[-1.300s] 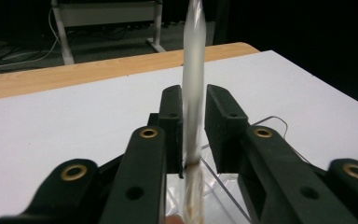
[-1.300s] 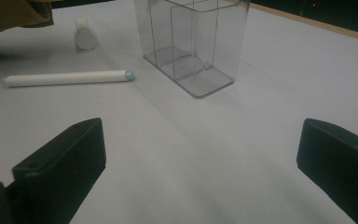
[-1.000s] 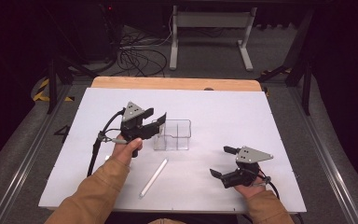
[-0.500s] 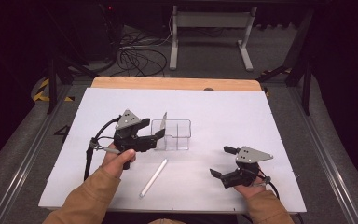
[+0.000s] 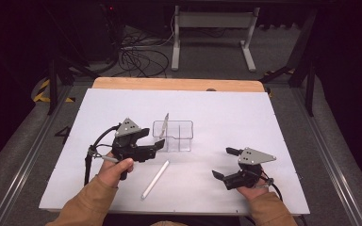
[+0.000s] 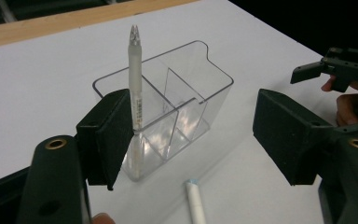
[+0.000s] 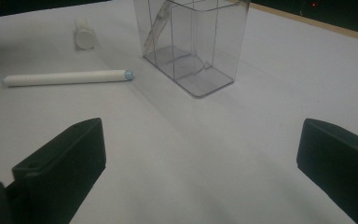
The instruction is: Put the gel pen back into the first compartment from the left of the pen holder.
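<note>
Clear organizer (image 6: 186, 102) holds a pen (image 6: 135, 93); its label print seems unreadable.

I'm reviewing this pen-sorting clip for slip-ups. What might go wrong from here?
The left gripper has just been opening, and one of its fingers sits close beside the standing pen, so pulling back might tip it or drag the clear organizer. The pen on the table may roll when grasped.

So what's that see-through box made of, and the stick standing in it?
The box looks like clear hard plastic: glossy, and its inner dividers show through the walls. The pen standing in it seems frosted, cloudy white plastic with small print on the barrel.
</note>
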`<state>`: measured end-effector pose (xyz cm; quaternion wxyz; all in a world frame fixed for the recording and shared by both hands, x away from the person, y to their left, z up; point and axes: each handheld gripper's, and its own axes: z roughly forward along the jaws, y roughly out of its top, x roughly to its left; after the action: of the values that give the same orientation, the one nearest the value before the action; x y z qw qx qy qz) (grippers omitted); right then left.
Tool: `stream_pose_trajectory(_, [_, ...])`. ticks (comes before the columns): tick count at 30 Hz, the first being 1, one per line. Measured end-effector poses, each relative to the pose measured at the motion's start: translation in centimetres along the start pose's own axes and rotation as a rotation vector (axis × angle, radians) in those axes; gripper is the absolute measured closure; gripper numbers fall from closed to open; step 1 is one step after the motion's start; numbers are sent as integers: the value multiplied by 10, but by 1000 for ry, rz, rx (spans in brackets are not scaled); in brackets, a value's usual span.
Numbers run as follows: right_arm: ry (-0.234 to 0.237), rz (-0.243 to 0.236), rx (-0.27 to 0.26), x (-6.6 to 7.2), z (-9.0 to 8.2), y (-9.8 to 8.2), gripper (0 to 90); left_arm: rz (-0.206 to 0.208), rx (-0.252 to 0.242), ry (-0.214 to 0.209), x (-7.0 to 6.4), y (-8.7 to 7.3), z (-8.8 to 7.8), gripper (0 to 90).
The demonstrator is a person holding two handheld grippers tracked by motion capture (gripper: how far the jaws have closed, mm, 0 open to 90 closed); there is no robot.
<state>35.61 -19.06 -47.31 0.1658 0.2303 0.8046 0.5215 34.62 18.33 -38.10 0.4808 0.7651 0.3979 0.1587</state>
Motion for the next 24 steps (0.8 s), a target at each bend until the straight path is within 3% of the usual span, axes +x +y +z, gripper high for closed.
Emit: stream_pose_trajectory(24, [1,-4,-1,0,0,0,17,-31,58,-44,-4,-8,0,317])
